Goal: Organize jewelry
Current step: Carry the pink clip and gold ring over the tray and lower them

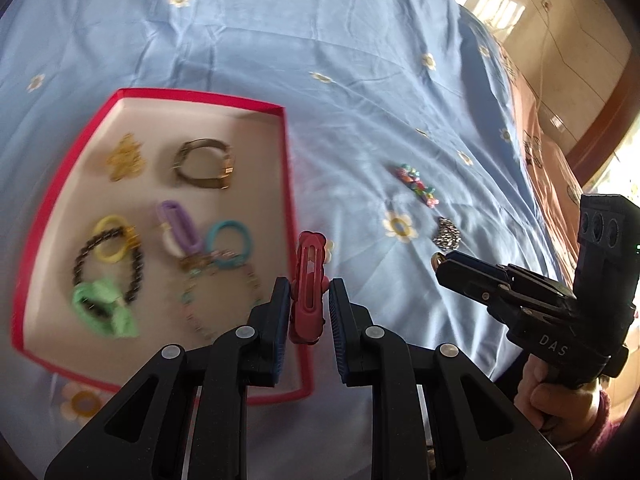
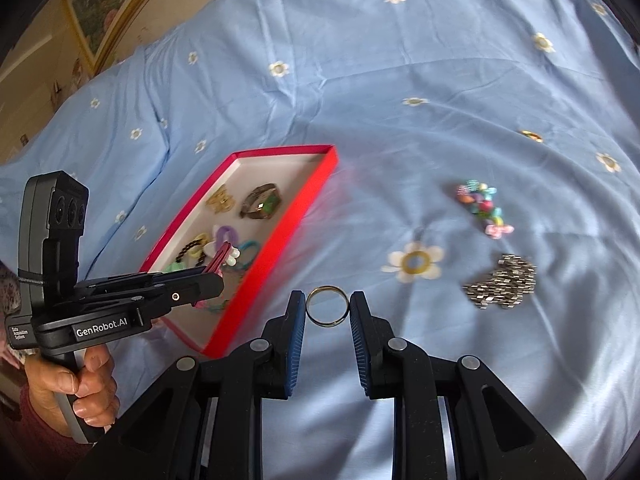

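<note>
Red plastic hair clip (image 1: 307,286) is sitting pinched in my left gripper (image 1: 309,300), nearing the tray (image 1: 192,96); my right gripper (image 2: 327,312) is clamping a gold ring (image 2: 327,311), bound there too.

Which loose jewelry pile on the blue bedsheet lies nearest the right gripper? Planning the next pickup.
The silver chain heap, closer than the colourful bead cluster and small gold ring.

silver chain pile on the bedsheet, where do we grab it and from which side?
Likely from straight above, pinching the raised middle of the silver chain pile. It lies as a loose flat heap on the soft blue bedsheet, with no rigid edge to catch, and bare sheet surrounds it.
</note>
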Demonstrator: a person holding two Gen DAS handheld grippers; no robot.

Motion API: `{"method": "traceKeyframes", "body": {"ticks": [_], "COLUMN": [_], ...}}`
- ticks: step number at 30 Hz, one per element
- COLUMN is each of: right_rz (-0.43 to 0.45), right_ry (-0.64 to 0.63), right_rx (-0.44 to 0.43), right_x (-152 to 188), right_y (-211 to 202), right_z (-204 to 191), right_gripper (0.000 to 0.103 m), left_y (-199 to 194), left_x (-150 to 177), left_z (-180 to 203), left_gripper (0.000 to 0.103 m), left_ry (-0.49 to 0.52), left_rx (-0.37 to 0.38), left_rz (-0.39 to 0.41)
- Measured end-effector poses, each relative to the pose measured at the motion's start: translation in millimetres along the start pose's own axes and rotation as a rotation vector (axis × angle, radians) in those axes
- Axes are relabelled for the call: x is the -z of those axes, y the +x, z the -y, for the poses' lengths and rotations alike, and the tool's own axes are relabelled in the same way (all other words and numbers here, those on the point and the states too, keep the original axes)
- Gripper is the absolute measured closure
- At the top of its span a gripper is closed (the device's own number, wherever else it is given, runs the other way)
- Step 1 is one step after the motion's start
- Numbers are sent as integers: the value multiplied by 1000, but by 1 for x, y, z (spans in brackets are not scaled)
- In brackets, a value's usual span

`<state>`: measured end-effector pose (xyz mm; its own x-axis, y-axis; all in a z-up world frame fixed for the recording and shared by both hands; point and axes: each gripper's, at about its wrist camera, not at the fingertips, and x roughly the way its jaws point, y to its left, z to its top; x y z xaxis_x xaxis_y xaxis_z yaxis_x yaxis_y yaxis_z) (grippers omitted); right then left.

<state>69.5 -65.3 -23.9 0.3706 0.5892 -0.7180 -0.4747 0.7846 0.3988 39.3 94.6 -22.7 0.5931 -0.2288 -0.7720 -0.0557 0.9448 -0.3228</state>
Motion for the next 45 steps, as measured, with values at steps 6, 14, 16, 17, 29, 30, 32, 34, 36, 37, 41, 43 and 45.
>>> {"method": "traceKeyframes", "body": {"ticks": [6,14,16,17,29,30,32,34,36,37,41,43,45], "right_rz": [-19,-42,-46,-51,-81,-85,-94,-104,-120,-126,-157,-171,-189], "right_ry": [-29,-73,-82,-90,-177,-183,-194,-201,-208,-211,-241,-251,-266], "right_rx": [-23,-58,-67,-73,-131,-134,-137,-139,-136,-135,-115,-106,-92], "right_x": [0,-2,-3,-3,-13,-14,-17,-18,-18,-18,-16,-15,-13], "right_y": [10,24,26,29,56,60,69,77,86,89,105,111,118], "right_z": [-19,-45,-51,-55,-99,-102,-107,-111,-114,-116,-121,-122,-124], "right_gripper": [80,80,80,80,80,80,80,80,80,80,80,80,80], "left_y": [-17,-45,-50,-52,-51,-49,-46,-43,-38,-35,-28,-25,-24], "left_x": [11,23,24,25,26,25,23,22,21,21,21,21,21], "left_z": [-24,-62,-71,-74,-113,-116,-121,-125,-127,-129,-131,-132,-133], "left_gripper": [85,85,85,85,85,85,85,85,85,85,85,85,85], "left_ry": [-42,-106,-121,-128,-168,-168,-165,-158,-151,-148,-136,-131,-133], "left_rx": [-33,-90,-106,-110,-197,-202,-214,-229,-241,-247,-260,-263,-261], "left_rz": [19,52,62,65,56,52,42,31,19,12,-5,-12,-18]}}
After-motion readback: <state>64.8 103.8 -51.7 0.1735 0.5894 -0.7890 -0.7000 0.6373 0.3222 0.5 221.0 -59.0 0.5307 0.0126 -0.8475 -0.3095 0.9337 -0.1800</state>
